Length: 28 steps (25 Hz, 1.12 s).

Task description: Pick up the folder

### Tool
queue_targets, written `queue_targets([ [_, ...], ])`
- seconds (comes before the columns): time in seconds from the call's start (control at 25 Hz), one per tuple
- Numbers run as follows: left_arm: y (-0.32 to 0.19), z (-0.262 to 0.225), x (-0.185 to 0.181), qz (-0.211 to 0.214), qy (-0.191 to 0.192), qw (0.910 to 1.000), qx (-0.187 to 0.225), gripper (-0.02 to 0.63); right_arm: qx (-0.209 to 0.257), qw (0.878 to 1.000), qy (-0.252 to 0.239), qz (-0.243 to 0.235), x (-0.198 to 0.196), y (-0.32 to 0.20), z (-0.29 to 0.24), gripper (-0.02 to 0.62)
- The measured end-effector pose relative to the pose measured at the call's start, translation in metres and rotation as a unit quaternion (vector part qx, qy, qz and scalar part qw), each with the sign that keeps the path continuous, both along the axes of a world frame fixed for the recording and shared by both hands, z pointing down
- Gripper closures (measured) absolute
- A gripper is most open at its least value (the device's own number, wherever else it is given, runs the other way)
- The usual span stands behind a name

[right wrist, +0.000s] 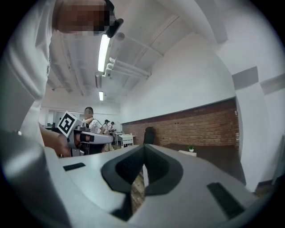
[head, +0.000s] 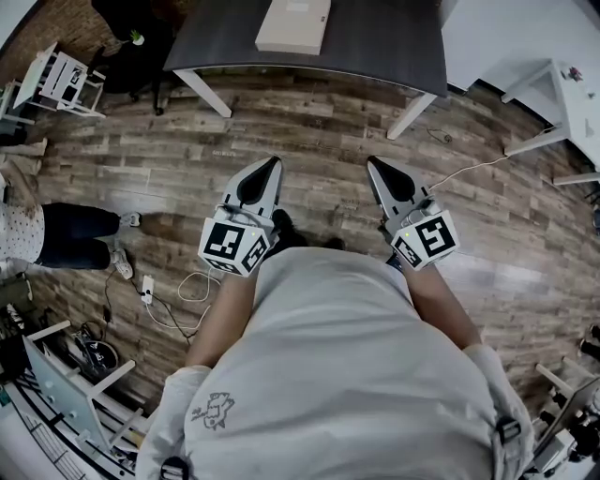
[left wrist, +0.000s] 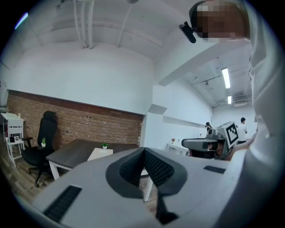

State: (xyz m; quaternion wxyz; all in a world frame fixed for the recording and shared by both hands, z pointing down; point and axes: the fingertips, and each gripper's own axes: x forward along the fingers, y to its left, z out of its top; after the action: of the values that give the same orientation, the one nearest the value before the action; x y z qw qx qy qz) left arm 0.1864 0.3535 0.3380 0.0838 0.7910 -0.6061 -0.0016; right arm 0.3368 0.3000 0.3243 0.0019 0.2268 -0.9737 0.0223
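The beige folder [head: 293,25] lies flat on a dark table [head: 375,47] across the wooden floor from me. I hold both grippers level in front of my body, pointing toward that table and well short of it. The left gripper [head: 276,159] is shut with nothing between its jaws. The right gripper [head: 372,160] is shut and empty too. In the left gripper view the shut jaw tips [left wrist: 144,149] meet in front of the table, with the folder [left wrist: 100,154] and a small plant [left wrist: 104,145] beyond. In the right gripper view the tips [right wrist: 143,147] are together, and the folder [right wrist: 187,152] shows far off.
A black office chair [left wrist: 42,142] stands at the table's left end near a brick wall. A white rack [head: 61,80] is at the far left, and a person's legs [head: 75,234] beside it. A white cable [head: 178,291] lies on the floor. White tables [head: 572,94] stand at the right.
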Motion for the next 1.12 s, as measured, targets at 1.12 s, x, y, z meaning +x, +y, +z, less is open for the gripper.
queue_targets([
  [1.12,-0.077,0.0,-0.188,0.058,-0.003,0.9983,0.0,0.365,-0.043,0.998,0.024,0.038,-0.206,-0.075,0.017,0.362],
])
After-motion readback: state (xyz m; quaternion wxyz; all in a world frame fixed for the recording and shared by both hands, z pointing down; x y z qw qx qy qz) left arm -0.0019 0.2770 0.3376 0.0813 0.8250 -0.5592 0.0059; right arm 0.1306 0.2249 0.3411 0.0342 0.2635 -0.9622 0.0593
